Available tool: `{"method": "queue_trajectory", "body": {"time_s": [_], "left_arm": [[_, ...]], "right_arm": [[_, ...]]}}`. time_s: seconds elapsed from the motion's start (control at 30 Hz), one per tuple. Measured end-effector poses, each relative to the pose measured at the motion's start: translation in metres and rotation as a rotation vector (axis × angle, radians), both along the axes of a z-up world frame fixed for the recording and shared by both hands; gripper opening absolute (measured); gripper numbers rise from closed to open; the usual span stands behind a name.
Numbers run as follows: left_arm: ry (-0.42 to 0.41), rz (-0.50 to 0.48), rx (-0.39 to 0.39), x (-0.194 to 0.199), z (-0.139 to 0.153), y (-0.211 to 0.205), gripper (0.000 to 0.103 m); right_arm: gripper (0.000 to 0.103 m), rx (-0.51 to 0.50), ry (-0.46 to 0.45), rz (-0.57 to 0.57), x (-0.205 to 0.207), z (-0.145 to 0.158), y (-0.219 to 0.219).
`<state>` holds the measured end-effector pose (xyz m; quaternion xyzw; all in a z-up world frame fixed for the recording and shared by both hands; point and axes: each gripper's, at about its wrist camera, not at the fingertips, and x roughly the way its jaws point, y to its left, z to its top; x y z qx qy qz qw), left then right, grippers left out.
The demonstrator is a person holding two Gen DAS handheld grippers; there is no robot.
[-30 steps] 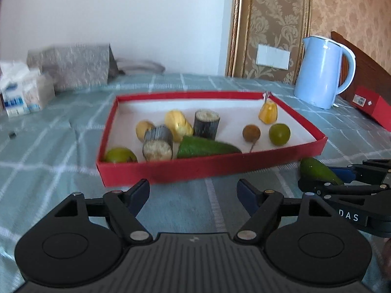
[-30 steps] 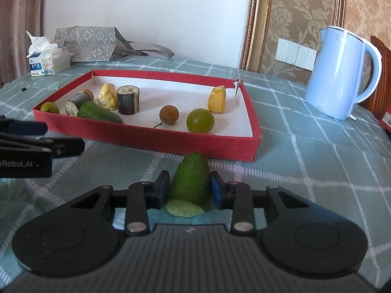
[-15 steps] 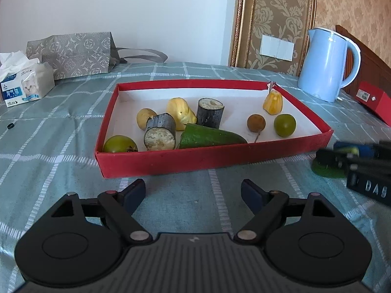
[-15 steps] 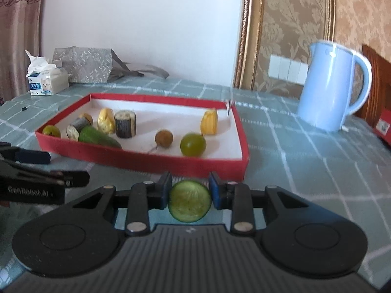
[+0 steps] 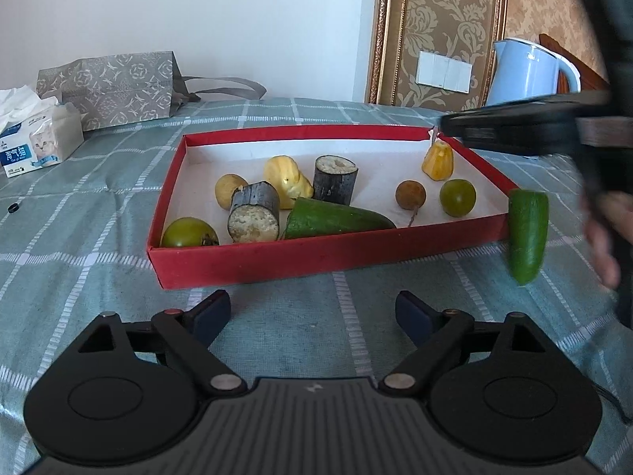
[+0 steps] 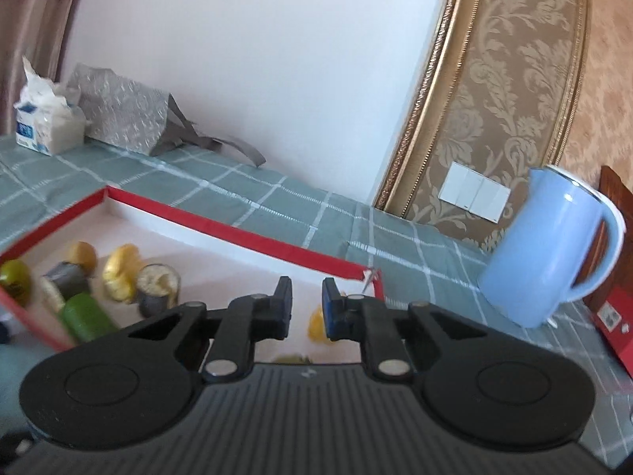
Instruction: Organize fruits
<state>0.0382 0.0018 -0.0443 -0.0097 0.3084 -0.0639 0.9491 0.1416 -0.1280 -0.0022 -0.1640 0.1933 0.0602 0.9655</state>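
The red tray (image 5: 316,253) holds several fruits, among them a cut green cucumber piece (image 5: 336,217), two dark sugarcane stubs (image 5: 255,213) and yellow jackfruit pods (image 5: 287,176). My left gripper (image 5: 312,310) sits low in front of the tray, its jaws opening with nothing between them. A second green piece (image 5: 528,233) stands on end, blurred, by the tray's right front corner, apart from any finger. My right gripper (image 5: 451,126) is above that corner. In the right wrist view the right gripper (image 6: 306,283) is shut and empty over the tray (image 6: 237,233).
A blue kettle (image 5: 526,75) stands behind the tray on the right, and a red box (image 6: 617,316) lies beyond it. A tissue pack (image 5: 35,134) and grey paper bag (image 5: 110,87) sit at the back left. A hand (image 5: 605,229) shows at the right edge.
The right gripper rose and swung over the tray's right corner. The green piece that sat between its jaws is out of them, and they have closed empty. The left jaws spread wider.
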Motion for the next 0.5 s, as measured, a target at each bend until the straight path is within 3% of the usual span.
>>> {"method": "queue_trajectory", "body": {"time_s": [0.1, 0.2, 0.37, 0.5], "left_arm": [[0.0, -0.001, -0.002, 0.0, 0.0, 0.0, 0.092], [0.001, -0.002, -0.003, 0.001, 0.0, 0.0, 0.092], [0.003, -0.008, 0.002, 0.002, 0.0, -0.001, 0.094], [0.005, -0.011, 0.007, 0.002, 0.0, -0.002, 0.095]], "right_arm": [[0.014, -0.02, 0.014, -0.013, 0.022, -0.009, 0.006], [0.016, 0.066, 0.036, -0.01, 0.02, -0.004, -0.009], [0.044, 0.142, 0.059, 0.003, -0.027, 0.009, -0.053], [0.045, 0.159, 0.094, 0.004, -0.069, -0.001, -0.079]]}}
